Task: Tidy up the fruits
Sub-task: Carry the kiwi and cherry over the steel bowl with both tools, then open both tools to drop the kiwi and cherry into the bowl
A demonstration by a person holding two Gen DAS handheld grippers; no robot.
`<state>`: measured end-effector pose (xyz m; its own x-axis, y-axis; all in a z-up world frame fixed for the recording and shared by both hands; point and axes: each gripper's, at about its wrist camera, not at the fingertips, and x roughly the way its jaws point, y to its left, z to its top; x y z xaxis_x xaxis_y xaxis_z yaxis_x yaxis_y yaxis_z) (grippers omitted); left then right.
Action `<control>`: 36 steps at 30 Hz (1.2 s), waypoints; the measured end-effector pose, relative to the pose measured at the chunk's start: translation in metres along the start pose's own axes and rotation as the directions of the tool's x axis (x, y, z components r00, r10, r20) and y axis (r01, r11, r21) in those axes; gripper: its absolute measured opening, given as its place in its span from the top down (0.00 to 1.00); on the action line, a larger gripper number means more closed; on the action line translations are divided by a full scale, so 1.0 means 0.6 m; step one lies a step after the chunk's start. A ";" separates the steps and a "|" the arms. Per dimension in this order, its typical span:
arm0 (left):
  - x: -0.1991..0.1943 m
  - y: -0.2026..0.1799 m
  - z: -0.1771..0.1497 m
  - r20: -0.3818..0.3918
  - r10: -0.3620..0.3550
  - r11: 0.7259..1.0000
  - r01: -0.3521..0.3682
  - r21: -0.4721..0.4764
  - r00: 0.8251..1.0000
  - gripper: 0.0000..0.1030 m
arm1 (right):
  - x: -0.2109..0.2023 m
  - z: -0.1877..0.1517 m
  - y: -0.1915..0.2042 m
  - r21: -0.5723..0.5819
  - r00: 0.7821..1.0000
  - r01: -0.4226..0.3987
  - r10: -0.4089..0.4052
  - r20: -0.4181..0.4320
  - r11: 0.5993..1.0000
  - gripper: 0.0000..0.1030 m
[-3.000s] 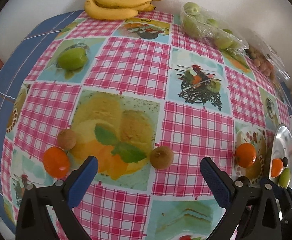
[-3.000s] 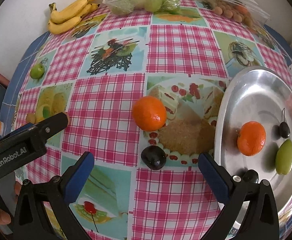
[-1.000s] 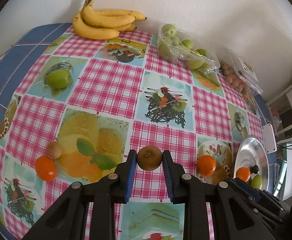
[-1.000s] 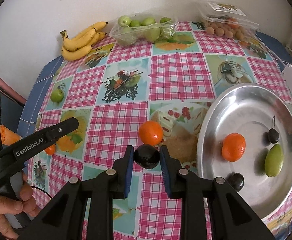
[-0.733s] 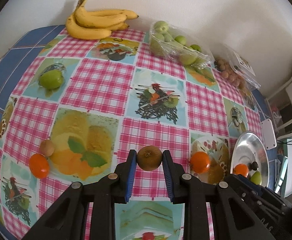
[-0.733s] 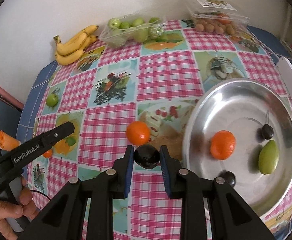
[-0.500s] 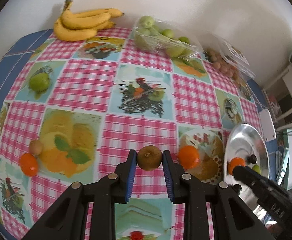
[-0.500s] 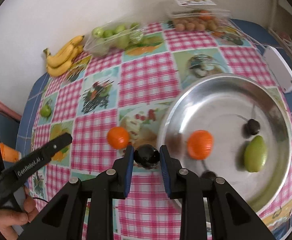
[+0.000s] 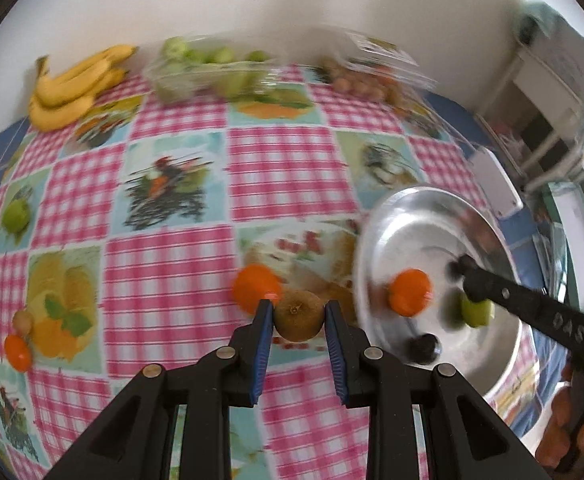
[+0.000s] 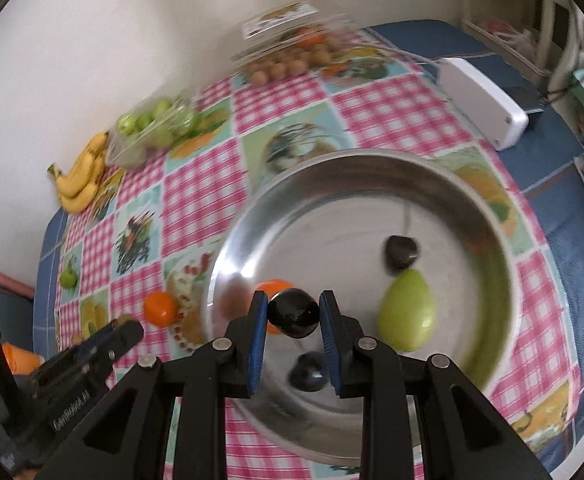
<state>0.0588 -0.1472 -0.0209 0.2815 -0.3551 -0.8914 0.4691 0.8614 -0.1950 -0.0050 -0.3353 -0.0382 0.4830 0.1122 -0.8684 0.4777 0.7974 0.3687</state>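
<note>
My left gripper (image 9: 297, 318) is shut on a brown kiwi (image 9: 298, 317) and holds it above the checked tablecloth, just left of the steel plate (image 9: 379, 232). My right gripper (image 10: 293, 312) is shut on a dark plum (image 10: 293, 313) and holds it over the steel plate (image 10: 331, 184). On the plate lie an orange (image 9: 409, 293), a green fruit (image 10: 407, 311) and two dark plums (image 10: 400, 253) (image 10: 309, 372). Another orange (image 9: 254, 288) lies on the cloth beside the plate.
Bananas (image 9: 72, 88), a bag of green fruit (image 9: 208, 68) and a box of small brown fruit (image 9: 363, 76) stand at the back by the wall. A green fruit (image 9: 16, 216), a small kiwi (image 9: 23, 320) and an orange (image 9: 16, 353) lie at the left. A white box (image 10: 483, 100) lies at the right.
Both grippers closed on their fruits, lifted them and swung right. The plum is now over the plate and the kiwi is close to its left rim.
</note>
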 end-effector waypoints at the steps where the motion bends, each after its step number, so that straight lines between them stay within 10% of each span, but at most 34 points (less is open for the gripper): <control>1: 0.001 -0.010 -0.001 -0.002 -0.007 1.000 0.007 0.014 1.000 0.73 | -0.003 0.002 -0.008 0.008 1.000 0.004 -0.004 0.005 1.000 0.74; 36: 0.052 -0.109 -0.019 -0.045 -0.013 0.979 0.022 0.204 0.999 0.73 | 0.053 -0.003 -0.011 -0.009 0.997 0.010 -0.010 -0.079 1.000 0.73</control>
<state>0.0271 -0.2107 -0.0409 0.2374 -0.3496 -0.9063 0.6363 0.7609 -0.1269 0.0060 -0.3357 -0.0688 0.4182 0.1505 -0.8958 0.4760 0.8036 0.3573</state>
